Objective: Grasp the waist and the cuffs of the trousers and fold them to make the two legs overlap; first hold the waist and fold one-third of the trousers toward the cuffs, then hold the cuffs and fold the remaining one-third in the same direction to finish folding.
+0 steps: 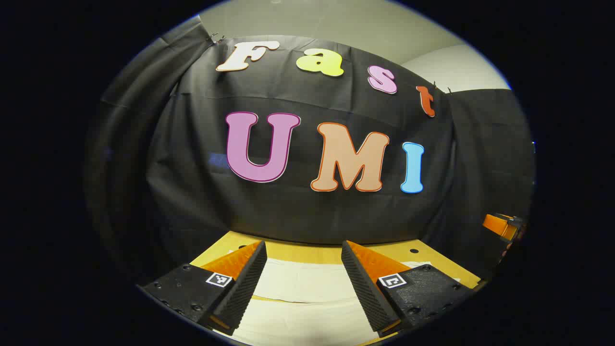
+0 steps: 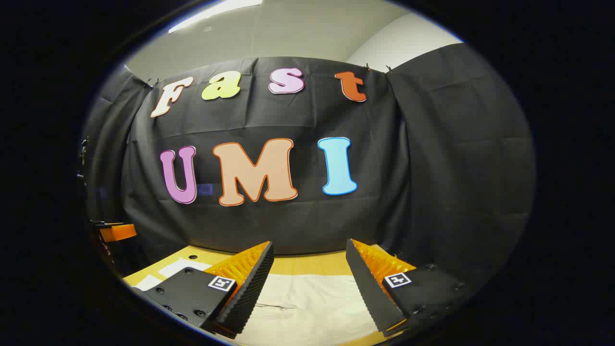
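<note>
Left gripper (image 1: 302, 276): fingers spread apart, nothing between them, hovering above the cloth.

Trousers (image 1: 307, 293): pale fabric lying flat on the yellow table (image 1: 288, 250), directly below and ahead of both grippers. A crease or edge runs across the cloth in the left gripper view; whether it is a fold, waist or hem cannot be told.

Right gripper (image 2: 310, 274): fingers likewise spread, empty, above the same trousers (image 2: 312, 302).

Progress: judged early; no grasp is made and no finished fold is evident, so the leg overlap and both thirds appear outstanding.

Orientation: the cloth spreads sideways beneath both grippers; its long axis probably runs left to right, though neither end can be identified.
</note>
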Available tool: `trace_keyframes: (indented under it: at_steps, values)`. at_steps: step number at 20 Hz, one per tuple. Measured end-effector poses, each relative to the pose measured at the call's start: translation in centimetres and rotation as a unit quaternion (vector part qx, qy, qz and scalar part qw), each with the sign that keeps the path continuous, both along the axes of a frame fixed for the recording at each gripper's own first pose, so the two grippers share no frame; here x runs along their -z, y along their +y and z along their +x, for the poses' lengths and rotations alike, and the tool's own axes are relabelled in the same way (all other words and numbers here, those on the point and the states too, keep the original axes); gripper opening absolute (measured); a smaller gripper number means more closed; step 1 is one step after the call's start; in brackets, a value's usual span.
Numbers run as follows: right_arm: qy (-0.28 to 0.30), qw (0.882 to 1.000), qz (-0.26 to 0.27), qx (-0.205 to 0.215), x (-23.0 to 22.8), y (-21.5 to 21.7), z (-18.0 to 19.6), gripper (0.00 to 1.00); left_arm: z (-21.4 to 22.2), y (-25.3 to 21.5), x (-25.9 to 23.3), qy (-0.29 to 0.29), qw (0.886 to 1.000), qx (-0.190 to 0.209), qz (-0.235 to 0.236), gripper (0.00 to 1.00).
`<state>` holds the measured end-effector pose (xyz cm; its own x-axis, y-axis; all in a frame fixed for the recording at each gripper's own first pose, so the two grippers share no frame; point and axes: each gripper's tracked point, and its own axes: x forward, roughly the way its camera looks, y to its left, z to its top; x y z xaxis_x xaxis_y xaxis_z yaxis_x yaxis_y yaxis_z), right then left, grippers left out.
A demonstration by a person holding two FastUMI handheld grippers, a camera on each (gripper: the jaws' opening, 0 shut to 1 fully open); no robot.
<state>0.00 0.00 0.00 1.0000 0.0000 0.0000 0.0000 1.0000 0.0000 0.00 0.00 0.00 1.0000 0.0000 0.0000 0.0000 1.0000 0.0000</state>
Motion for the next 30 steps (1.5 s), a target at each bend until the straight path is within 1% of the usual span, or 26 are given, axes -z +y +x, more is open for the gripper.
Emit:
trace_keyframes:
  at_steps: [1,2,6,7,8,18,20,21,22,23,24,27,30]
  values:
    - [0.001,1.0,0.002,0.001,0.0,-0.3,-0.1,0.96,0.0,-0.1,0.1,0.001,1.0,-0.001,0.0,0.92]
    - [0.003,1.0,0.004,0.0,0.1,-0.4,0.0,0.96,0.0,-0.2,0.1,0.001,1.0,-0.002,0.0,0.94]
    - [0.007,1.0,0.001,0.001,0.4,-1.1,0.5,0.96,0.0,-0.2,0.5,0.006,1.0,-0.007,0.001,0.94]
    - [0.007,1.0,0.0,-0.001,0.4,-1.1,0.6,0.96,0.0,-0.2,0.6,0.007,1.0,-0.008,0.0,0.92]
    - [0.007,1.0,0.0,-0.003,0.4,-0.9,0.7,0.96,0.0,-0.2,0.6,0.009,1.0,-0.009,-0.002,0.94]
    - [0.023,0.999,-0.013,-0.018,1.8,0.8,1.3,0.96,-0.4,0.4,3.0,0.036,0.999,-0.012,-0.003,0.94]
    - [0.025,0.999,-0.013,-0.02,2.0,1.4,1.2,0.96,-0.5,0.4,3.7,0.046,0.999,-0.003,0.001,0.95]
    - [0.026,0.999,-0.014,-0.019,2.2,1.6,1.2,0.94,-0.6,0.4,4.1,0.052,0.999,0.004,0.007,0.95]
    - [0.029,0.999,-0.014,-0.019,2.5,1.9,1.0,0.96,-0.6,0.4,4.4,0.059,0.998,0.013,0.015,0.95]
    - [0.032,0.999,-0.014,-0.019,2.6,2.3,0.9,0.94,-0.6,0.5,4.9,0.066,0.997,0.022,0.022,0.95]
    - [0.035,0.999,-0.014,-0.018,2.9,2.5,0.7,0.96,-0.6,0.4,5.4,0.075,0.996,0.036,0.029,0.95]
    - [0.041,0.999,-0.019,-0.012,3.4,3.2,-0.1,0.97,-0.6,0.2,6.8,0.098,0.991,0.076,0.058,0.95]
    - [0.049,0.999,-0.012,-0.004,4.1,3.7,-1.1,0.96,-1.0,-0.2,8.6,0.125,0.98,0.127,0.091,0.95]
